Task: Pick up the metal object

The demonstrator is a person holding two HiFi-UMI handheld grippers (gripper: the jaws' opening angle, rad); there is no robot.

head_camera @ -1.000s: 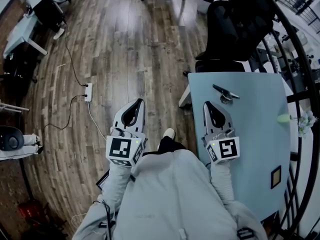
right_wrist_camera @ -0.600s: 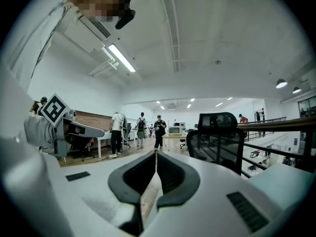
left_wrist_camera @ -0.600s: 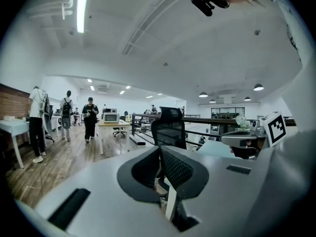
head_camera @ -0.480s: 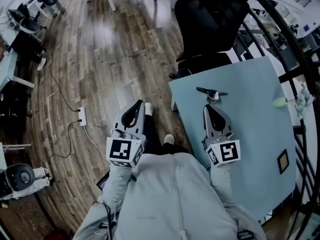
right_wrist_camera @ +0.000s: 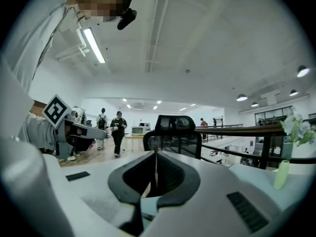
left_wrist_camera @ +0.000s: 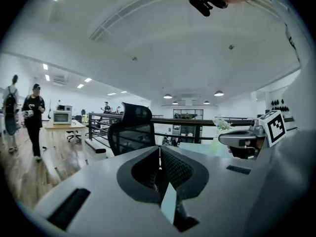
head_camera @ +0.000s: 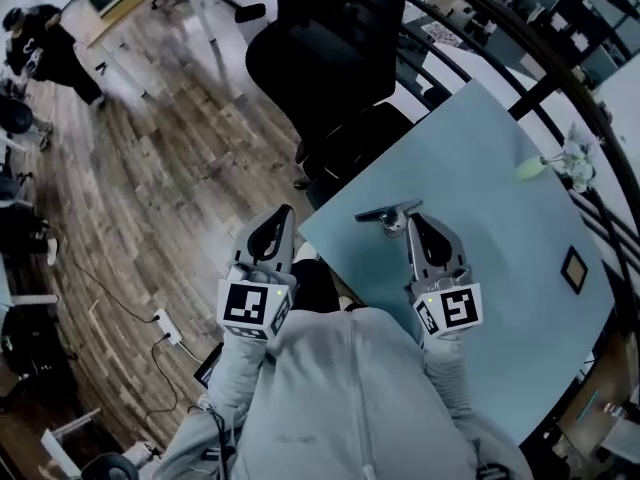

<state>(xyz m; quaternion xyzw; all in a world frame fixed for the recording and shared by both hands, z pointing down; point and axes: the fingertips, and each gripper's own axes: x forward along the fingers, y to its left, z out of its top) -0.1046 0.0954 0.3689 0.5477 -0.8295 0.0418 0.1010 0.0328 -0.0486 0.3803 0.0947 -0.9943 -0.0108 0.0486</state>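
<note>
The metal object, a dark flat bar with a round fitting under it, lies on the light blue table close to its near left edge. My right gripper is held level just right of it, tips beside the object and apart from it, jaws shut and empty. My left gripper hangs left of the table's corner over the floor, its jaws meeting in a line with nothing between them. Neither gripper view shows the object.
A black office chair stands at the table's far left side. A green vase with flowers and a small dark square sit on the table. A dark railing runs behind. A power strip lies on the wood floor; a person stands far left.
The whole view has swung round: chair and table have turned toward the middle. The metal object has gone from ahead and right of the right gripper's tip to just left of it. Both jaws stayed shut.
</note>
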